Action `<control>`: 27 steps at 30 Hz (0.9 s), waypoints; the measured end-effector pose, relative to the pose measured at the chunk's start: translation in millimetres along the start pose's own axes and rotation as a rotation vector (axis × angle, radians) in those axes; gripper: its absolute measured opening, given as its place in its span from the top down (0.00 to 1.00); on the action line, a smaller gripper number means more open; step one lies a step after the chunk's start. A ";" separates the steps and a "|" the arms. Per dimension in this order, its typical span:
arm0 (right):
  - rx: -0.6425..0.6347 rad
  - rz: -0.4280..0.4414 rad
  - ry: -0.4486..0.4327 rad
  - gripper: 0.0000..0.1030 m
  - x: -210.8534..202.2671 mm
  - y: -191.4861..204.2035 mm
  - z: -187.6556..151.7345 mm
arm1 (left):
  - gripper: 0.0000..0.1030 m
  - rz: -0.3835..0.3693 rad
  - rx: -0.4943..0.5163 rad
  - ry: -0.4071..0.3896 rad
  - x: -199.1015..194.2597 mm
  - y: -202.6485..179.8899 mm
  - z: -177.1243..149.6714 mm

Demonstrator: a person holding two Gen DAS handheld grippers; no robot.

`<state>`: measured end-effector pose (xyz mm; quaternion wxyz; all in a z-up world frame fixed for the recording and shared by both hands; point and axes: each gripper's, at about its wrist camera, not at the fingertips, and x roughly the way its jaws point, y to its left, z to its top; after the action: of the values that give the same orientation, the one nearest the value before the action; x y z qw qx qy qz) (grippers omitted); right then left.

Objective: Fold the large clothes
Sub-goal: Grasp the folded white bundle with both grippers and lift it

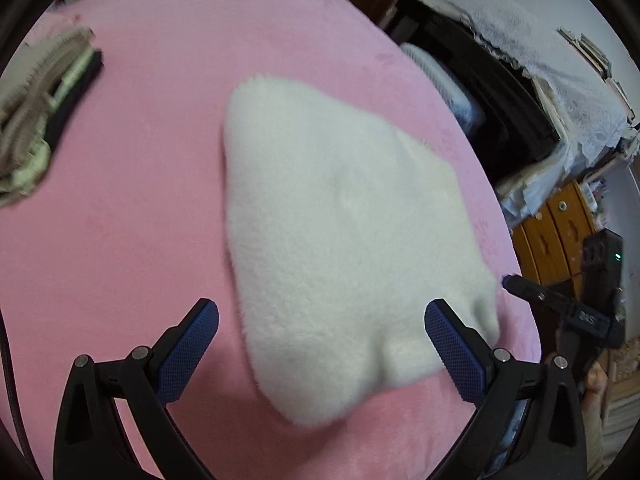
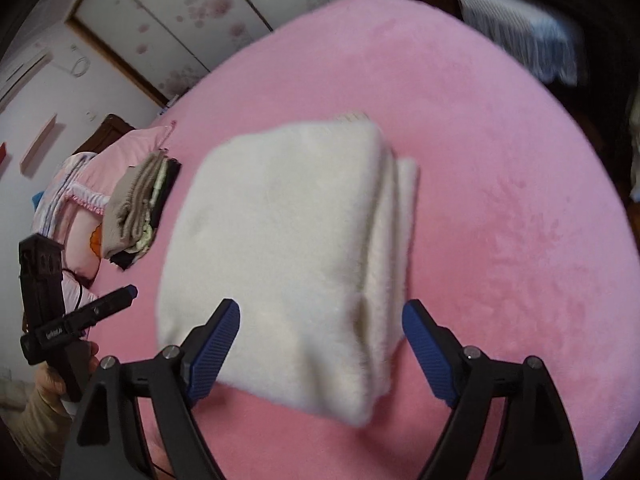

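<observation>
1. Left wrist view: my left gripper (image 1: 322,344) has its jaws spread wide with nothing clamped; the near edge of the white fleece garment (image 1: 344,240) lies between the blue pads without being pinched. The garment sits as a compact bundle on the pink bedspread (image 1: 132,200). I judge this piece essentially folded. A stack of folded clothes (image 1: 40,112) lies well apart near the far left. The right gripper (image 1: 560,304) shows at the right edge. Beyond the bed I see a wooden cabinet (image 1: 556,232) and a lace-covered piece of furniture (image 1: 540,72).

2. Right wrist view: my right gripper (image 2: 320,344) is wide open too, holding nothing, with the garment's near corner between the pads. Here the layered edges on the bundle's right side are visible, so what I think remains is moving it to the stack (image 2: 140,208) beside the pink pillows (image 2: 80,184). A floral wardrobe (image 2: 180,12) stands behind.
</observation>
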<state>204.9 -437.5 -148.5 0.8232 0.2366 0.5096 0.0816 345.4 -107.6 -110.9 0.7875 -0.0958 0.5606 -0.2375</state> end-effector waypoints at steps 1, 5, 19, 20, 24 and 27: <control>0.016 0.010 0.016 0.19 9.0 -6.4 -1.1 | 0.01 -0.023 -0.012 0.031 9.7 4.0 -0.2; 0.074 0.064 0.069 0.19 39.9 -28.7 -3.1 | 0.01 -0.099 -0.066 0.090 41.8 19.9 1.3; 0.120 0.282 0.117 0.13 100.0 -46.9 17.6 | 0.00 -0.305 -0.124 0.220 108.3 41.4 20.9; 0.119 0.285 0.123 0.12 103.1 -44.9 19.1 | 0.00 -0.311 -0.129 0.229 110.9 41.4 21.4; 0.090 0.261 0.140 0.12 103.8 -38.8 19.7 | 0.00 -0.321 -0.123 0.269 116.1 41.2 24.7; 0.068 0.251 0.133 0.21 100.1 -33.0 16.0 | 0.00 -0.314 -0.125 0.273 118.1 44.9 25.5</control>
<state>262.3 -433.7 -238.3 0.7625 0.3204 0.5318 0.1821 411.6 -128.4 -219.5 0.6501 -0.1977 0.6538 -0.3329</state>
